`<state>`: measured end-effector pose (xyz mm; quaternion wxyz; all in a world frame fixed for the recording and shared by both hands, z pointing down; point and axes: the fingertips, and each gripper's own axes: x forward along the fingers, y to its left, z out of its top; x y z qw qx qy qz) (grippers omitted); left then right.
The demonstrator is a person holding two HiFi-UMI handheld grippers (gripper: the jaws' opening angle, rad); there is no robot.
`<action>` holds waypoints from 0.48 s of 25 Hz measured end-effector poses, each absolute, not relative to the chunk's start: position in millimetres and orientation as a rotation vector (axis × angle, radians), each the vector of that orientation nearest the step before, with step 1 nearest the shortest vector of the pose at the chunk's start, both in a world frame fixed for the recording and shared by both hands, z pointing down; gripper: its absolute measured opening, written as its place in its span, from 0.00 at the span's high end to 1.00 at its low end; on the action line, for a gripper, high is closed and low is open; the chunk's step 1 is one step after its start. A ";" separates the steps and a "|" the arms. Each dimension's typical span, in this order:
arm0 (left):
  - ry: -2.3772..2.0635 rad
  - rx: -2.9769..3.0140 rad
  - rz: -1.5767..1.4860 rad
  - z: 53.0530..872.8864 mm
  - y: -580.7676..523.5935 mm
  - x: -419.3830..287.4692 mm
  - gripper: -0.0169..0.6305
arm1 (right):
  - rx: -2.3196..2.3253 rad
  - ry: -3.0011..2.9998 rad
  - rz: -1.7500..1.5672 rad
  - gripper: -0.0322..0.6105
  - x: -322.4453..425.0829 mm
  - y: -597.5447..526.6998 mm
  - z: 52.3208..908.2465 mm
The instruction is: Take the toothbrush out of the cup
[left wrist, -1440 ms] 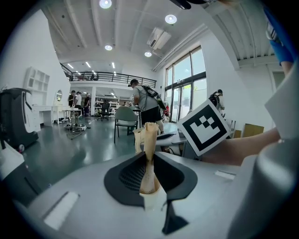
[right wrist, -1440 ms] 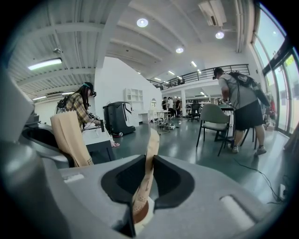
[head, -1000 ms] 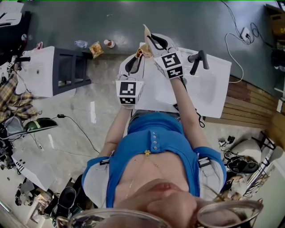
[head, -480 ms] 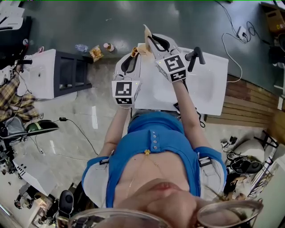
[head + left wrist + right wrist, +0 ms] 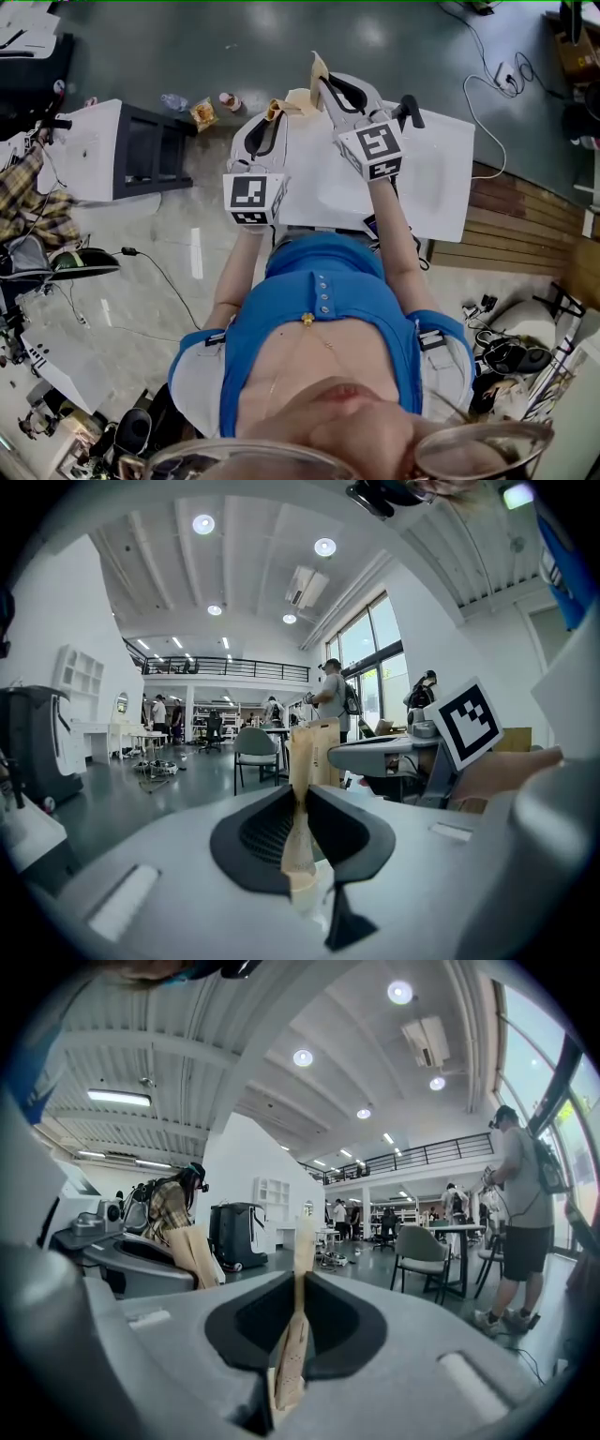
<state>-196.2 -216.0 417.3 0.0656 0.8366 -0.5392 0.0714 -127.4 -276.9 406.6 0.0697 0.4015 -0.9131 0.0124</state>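
My left gripper is shut on a tan paper piece, and its jaws have just closed a little tighter on it. In the left gripper view the paper stands upright between the dark pads of that gripper. My right gripper is shut on a narrow tan strip that sticks up past its tips. The right gripper view shows the strip pinched in that gripper. Both grippers are held side by side above the white table. No cup or toothbrush shows in any view.
A black handled object sits at the table's far edge. A white and dark cabinet stands to the left, with a bottle and a snack bag on the floor behind it. A wooden platform lies right. People and chairs fill the hall beyond.
Both grippers have risen with their paper pieces still clamped. The left one drifted a little left and the right one a little right, so they stand slightly further apart.
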 end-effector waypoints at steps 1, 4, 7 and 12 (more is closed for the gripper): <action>-1.632 2.524 0.213 415.2 -213.3 -196.9 0.90 | 1.213 -2.750 0.035 0.90 -125.0 -273.9 404.3; -1.645 2.524 0.200 410.2 -205.0 -198.7 0.90 | 1.230 -2.755 0.029 0.90 -117.8 -265.5 399.8; -1.658 2.527 0.188 405.2 -198.3 -200.7 0.90 | 1.251 -2.763 0.032 0.90 -110.4 -259.5 397.1; -1.679 2.521 0.172 394.6 -186.7 -198.0 0.90 | 1.279 -2.776 0.040 0.90 -91.8 -247.6 388.9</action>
